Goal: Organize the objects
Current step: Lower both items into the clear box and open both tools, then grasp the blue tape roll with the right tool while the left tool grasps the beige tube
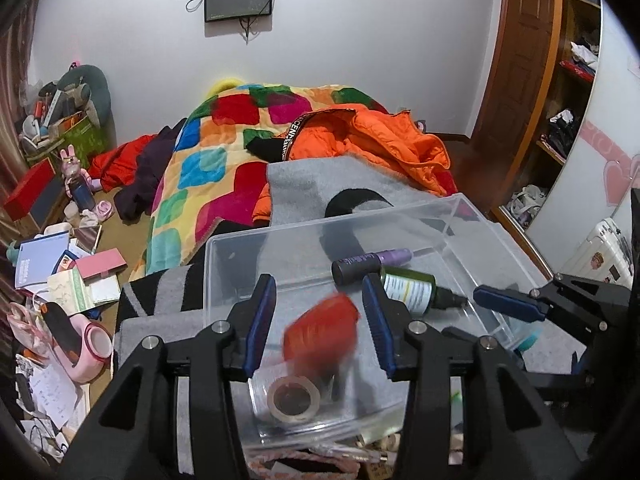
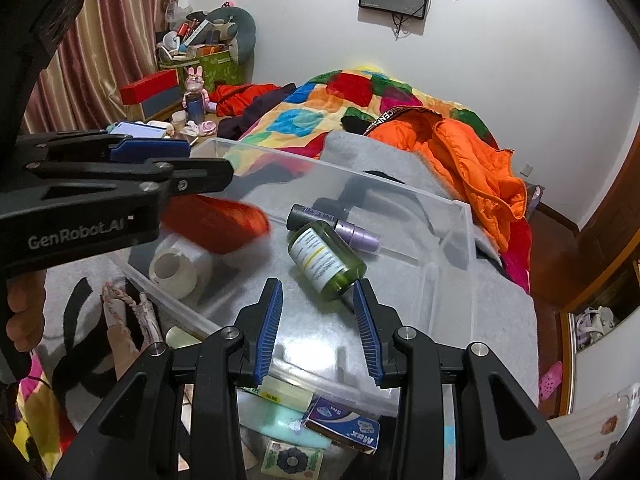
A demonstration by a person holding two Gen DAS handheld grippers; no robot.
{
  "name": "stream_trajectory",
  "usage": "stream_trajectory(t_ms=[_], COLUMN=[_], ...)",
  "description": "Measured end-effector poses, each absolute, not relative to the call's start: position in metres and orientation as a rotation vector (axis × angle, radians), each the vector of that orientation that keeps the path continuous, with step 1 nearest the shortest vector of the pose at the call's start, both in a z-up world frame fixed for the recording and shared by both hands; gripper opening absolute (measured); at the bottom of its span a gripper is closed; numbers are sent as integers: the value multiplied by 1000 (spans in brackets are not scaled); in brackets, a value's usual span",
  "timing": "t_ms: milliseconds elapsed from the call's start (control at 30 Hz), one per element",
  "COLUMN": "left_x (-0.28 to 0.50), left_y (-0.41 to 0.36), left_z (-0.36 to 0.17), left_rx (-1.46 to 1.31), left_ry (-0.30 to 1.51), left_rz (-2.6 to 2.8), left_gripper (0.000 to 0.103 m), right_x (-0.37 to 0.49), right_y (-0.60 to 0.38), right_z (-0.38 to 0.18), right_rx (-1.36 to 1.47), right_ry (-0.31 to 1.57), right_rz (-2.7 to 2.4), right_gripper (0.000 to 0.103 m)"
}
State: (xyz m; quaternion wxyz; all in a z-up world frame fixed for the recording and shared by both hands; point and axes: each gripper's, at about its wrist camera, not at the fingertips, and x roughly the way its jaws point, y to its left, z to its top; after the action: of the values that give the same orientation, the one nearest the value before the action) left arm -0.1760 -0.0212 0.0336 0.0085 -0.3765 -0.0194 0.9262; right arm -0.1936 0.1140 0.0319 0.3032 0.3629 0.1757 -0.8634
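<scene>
Blue-padded fingers (image 1: 374, 320) of the left gripper (image 1: 318, 322) are seen angled downward over the clear plastic bin (image 1: 460, 216), spread apart and released; a blurred red object (image 1: 322, 334) is seen between them, untouched by either pad, above the bin's floor. No earlier view is given. A tape roll (image 1: 295, 398) is seen lying at the bin's near-left corner. Toward the far wall, a green bottle (image 2: 326, 260) and a purple tube (image 2: 340, 226) are laid side by side, touching. The right gripper (image 2: 318, 334) is held tilted down at the bin's near edge, its fingers parted, nothing between them. The bin is carried by a grey blanket (image 1: 320, 176) on the bed.
</scene>
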Motion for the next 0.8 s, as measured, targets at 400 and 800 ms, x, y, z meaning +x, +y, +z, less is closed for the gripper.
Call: stream_trajectory(t_ms=[400, 800], left_x=[-138, -92], left_y=[-14, -20], left_z=[45, 47], left_rx=[-1085, -1035], left_ry=[-31, -44], left_rz=[2937, 2950], left_gripper=[70, 93], right_x=[-177, -150], right_y=[144, 190], right_z=[53, 72], right_rx=[895, 813], right_ry=[385, 321], right_rz=[-2344, -2439], right_gripper=[53, 71])
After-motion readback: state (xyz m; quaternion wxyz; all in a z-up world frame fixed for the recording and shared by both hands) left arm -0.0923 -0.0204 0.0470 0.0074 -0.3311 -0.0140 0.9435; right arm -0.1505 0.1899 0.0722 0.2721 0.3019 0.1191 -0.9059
